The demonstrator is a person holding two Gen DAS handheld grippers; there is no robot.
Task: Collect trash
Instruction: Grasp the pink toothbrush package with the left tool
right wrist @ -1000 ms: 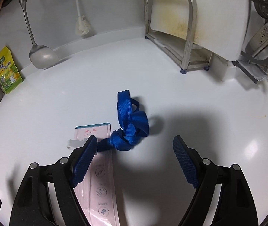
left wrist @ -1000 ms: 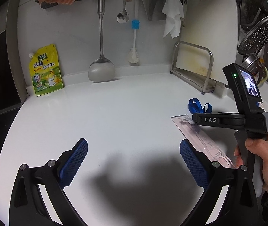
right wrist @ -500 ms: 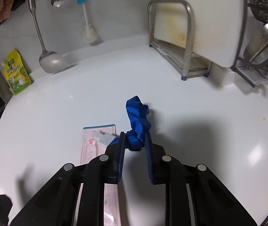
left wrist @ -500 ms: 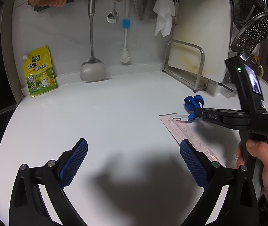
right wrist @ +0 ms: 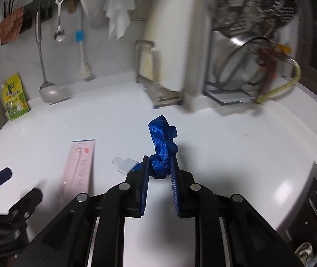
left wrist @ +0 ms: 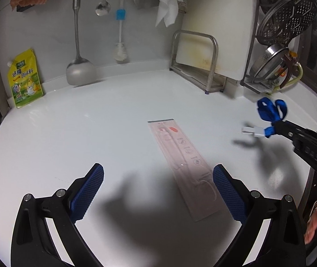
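My right gripper [right wrist: 158, 166] is shut on a crumpled blue ribbon strap [right wrist: 161, 142] with a small white clip [right wrist: 125, 164] hanging from it, lifted above the white counter. It also shows at the right of the left wrist view, with the strap [left wrist: 271, 111] held in the air. A long pink flat package [left wrist: 185, 166] lies on the counter, its near end between my left gripper's fingers; it shows in the right wrist view too [right wrist: 78, 162]. My left gripper [left wrist: 157, 191] is open and empty, low over the counter.
A yellow seasoning pouch [left wrist: 25, 79] leans at the back left. A ladle [left wrist: 79, 71] and brush [left wrist: 120, 53] hang on the wall. A steel rack with a white cutting board [left wrist: 216, 29] and a dish rack with strainers [left wrist: 276, 66] stand at the back right.
My right gripper shut on the blue strap and lifted it off the counter to the right. My left gripper moved toward the pink package.
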